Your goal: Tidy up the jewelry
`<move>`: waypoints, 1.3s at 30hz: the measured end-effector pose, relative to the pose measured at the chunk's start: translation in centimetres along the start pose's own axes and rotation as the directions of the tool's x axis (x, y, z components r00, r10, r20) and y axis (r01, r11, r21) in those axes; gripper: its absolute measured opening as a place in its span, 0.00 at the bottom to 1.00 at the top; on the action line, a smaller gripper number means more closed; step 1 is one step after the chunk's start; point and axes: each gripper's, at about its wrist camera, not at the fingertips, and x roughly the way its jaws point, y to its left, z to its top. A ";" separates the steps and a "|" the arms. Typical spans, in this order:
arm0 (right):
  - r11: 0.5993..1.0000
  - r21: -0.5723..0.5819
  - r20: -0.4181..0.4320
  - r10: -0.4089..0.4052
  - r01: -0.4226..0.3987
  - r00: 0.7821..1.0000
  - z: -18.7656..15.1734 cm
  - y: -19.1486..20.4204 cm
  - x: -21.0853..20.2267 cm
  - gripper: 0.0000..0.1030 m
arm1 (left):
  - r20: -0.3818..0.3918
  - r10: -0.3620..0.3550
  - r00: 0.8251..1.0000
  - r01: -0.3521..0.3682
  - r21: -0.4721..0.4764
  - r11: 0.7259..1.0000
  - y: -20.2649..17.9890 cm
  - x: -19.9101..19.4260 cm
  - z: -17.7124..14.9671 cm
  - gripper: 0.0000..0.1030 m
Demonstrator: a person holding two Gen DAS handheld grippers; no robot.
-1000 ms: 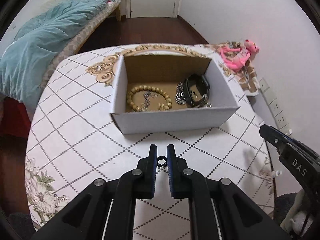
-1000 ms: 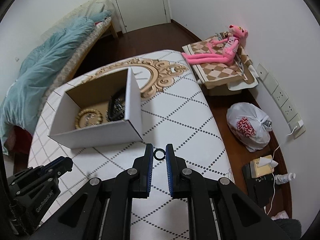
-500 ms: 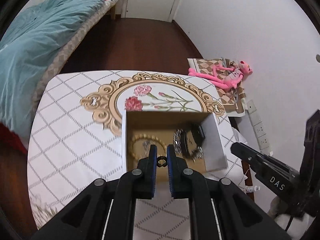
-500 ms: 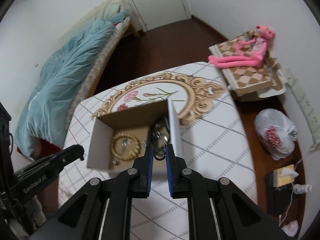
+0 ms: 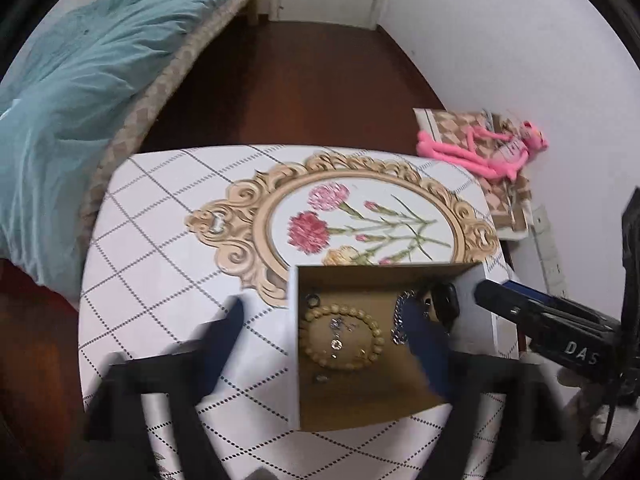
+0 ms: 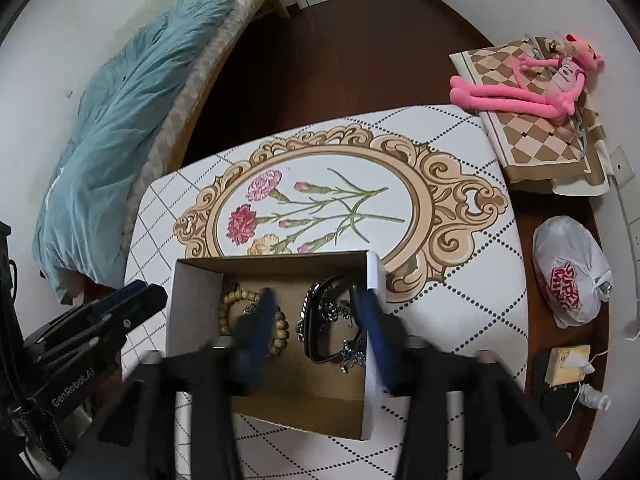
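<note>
Both spread wide above the cardboard box [image 5: 384, 400]: left gripper [image 5: 326, 320], right gripper [image 6: 314, 302]. Inside, beaded bracelet [image 5: 340, 338], small ring [image 5: 313, 300].

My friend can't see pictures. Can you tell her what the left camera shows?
An open claw hovers over a cardboard box holding a bead bracelet, a small ring, a chain and a dark watch. The box sits on a flowery table.
</note>
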 end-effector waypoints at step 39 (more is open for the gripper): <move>0.926 -0.077 0.224 -0.346 0.370 0.911 -10.8 3.4 -11.1 1.00 | 0.160 0.177 0.971 -0.180 0.007 0.984 -1.9 -11.0 -8.6 0.99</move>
